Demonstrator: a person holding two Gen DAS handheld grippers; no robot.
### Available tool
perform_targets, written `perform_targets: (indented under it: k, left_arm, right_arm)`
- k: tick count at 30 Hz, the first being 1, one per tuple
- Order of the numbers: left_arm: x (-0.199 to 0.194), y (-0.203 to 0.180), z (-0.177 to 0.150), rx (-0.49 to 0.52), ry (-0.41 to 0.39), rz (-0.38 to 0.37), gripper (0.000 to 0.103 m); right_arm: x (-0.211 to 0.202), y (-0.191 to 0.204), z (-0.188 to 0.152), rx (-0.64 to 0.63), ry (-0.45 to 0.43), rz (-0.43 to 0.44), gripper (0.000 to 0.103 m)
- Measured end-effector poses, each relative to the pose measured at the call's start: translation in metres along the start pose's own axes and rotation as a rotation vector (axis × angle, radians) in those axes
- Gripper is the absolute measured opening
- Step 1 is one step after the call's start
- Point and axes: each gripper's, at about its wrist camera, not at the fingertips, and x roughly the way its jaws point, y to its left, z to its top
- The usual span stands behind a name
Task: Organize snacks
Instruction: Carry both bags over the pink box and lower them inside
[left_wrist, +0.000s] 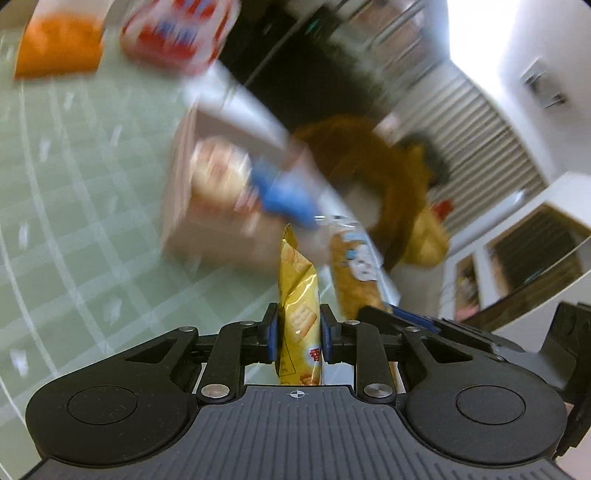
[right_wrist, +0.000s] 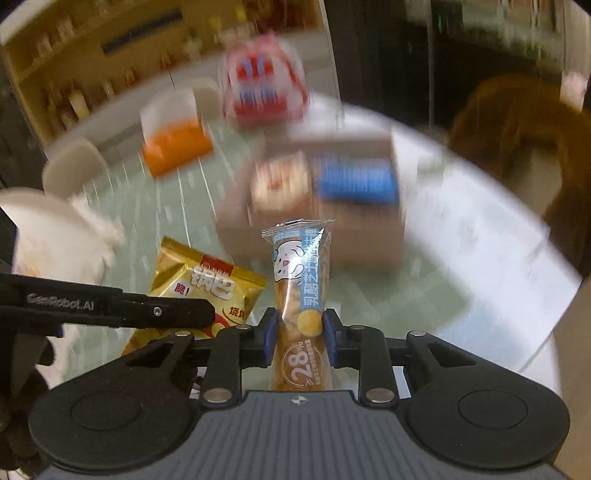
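1. Yellow foil cracker packet (left_wrist: 297, 317) stands pinched in the left tool (left_wrist: 298, 332), above the green tabletop (left_wrist: 74, 221).
2. Clear-wrapped pastry stick (right_wrist: 300, 310) is pinched by the right tool (right_wrist: 300, 338).
3. Risk: slippery wrappers could slide out mid-carry.
4. Only the right view shows the cardboard box (right_wrist: 317, 206) squarely.

Left tool (left_wrist: 298, 332) pointing down at a slant, blue pads (left_wrist: 272, 334) pressing both sides of a yellow snack packet (left_wrist: 298, 295), holding it edge-on and upright. Right tool (right_wrist: 300, 338) likewise slanting downward, pads (right_wrist: 268, 341) clamping a clear-wrapped snack stick (right_wrist: 300, 295) at its lower half, top end standing free above the fingers. Left tool showing in the right wrist view as a black finger (right_wrist: 122, 308) crossing in front of the yellow packet.
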Motion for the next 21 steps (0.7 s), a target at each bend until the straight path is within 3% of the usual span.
perform_targets:
  k: [5,9,14,18,21]
  left_arm:
    - [-0.047,-0.045,0.075,0.143,-0.188,0.005,0.026]
    - [-0.047,-0.06,0.12,0.187,-0.215,0.01,0.026]
    - [0.002,-0.036,0.148,0.117,-0.171,-0.034,0.028]
    - [0.074,0.018,0.139,-0.02,-0.028,0.061,0.03]
    - [0.085,0.043,0.124,-0.07,-0.038,0.075,0.03]
  right_arm:
    - [-0.05,0.006,0.077,-0.07,-0.19,-0.013,0.026]
    - [-0.056,0.002,0.132,-0.064,-0.242,-0.021,0.026]
    - [-0.029,-0.009,0.171,-0.021,-0.213,-0.038,0.026]
    - [0.021,-0.017,0.181,0.011,-0.122,-0.067,0.026]
    - [0.06,-0.022,0.178,0.027,-0.05,-0.081,0.026]
